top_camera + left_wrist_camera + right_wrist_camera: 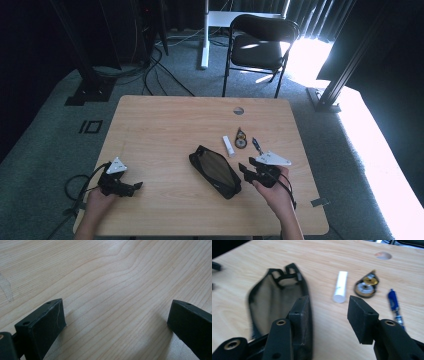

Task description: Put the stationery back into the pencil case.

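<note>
A recording lab or studio is suggested: the wooden table is ringed by black curtains, black metal frame posts are set beside it, cables are strewn behind it on grey carpet, near a folding chair.

Light wood bench carries a black mesh pouch, white tube, round tape measure and blue pen, grouped right of centre.
</note>
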The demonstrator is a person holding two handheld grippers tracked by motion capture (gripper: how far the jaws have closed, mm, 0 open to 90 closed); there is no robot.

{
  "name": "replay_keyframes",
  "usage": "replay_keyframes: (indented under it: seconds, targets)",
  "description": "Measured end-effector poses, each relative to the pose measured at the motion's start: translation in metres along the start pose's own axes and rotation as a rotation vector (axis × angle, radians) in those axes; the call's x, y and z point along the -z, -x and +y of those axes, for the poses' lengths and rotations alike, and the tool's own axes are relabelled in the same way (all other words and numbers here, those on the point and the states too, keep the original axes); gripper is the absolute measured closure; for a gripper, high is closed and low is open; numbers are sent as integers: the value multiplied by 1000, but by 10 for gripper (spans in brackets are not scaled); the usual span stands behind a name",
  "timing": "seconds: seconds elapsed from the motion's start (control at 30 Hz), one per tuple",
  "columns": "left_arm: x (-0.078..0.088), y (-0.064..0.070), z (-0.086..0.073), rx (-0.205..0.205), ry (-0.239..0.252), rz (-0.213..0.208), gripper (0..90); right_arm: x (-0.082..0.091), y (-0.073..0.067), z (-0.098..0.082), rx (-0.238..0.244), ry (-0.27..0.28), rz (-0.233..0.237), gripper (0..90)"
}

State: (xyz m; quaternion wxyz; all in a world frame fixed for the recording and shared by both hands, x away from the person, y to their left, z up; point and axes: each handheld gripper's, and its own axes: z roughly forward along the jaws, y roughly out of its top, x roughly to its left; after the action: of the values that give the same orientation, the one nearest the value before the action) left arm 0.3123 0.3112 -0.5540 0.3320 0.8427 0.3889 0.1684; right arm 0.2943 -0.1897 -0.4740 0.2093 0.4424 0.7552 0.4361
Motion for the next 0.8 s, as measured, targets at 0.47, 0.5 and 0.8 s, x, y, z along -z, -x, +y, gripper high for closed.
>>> replay_keyframes:
  seconds: [0.47,0.5,0.8]
  targets:
    - [0,0,0,0,-1,-1,16,-49,39,14,-40,-23,-109,499]
    - [0,0,0,1,-1,0,16,-53,40,15,-41,-28,-117,500]
    - [0,0,0,1,-1,-1,16,-79,53,21,-80,-59,-126,471]
